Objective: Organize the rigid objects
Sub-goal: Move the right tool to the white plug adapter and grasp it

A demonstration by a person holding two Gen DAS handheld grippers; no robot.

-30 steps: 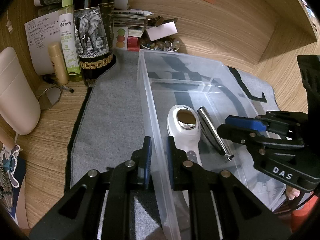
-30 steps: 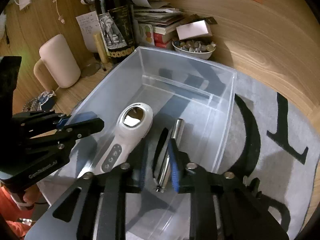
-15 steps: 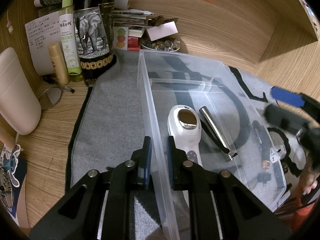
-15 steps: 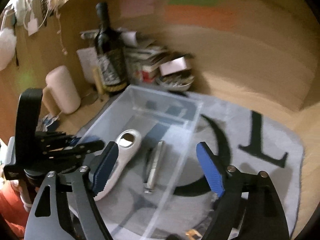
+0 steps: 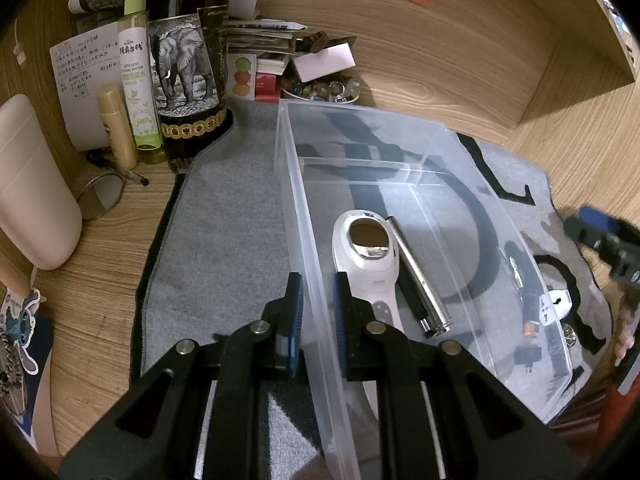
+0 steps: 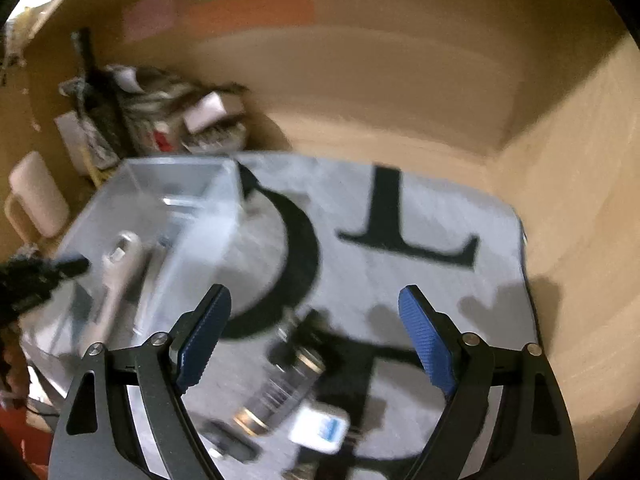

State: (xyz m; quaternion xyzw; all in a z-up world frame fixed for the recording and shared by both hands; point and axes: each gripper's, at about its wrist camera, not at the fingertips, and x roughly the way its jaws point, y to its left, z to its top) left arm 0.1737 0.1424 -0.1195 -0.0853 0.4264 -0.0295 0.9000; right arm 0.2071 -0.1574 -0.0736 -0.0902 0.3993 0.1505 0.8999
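Right gripper [image 6: 314,338], jaws just opened wide and empty, hovers above a cylinder [image 6: 280,392] on the mat.

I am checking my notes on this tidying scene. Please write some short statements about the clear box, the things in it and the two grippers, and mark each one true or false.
1. The left gripper is shut on the wall of the clear box. True.
2. The white handheld device lies on the grey mat outside the box. False: it lies inside the box.
3. The metal cylinder lies inside the box, right beside the white device. True.
4. The right gripper holds the metal cylinder. False: its jaws have just been opening, stand wide apart and hold nothing.
5. The dark bottle with the elephant label stands inside the box. False: it stands outside, beyond the box's far corner.
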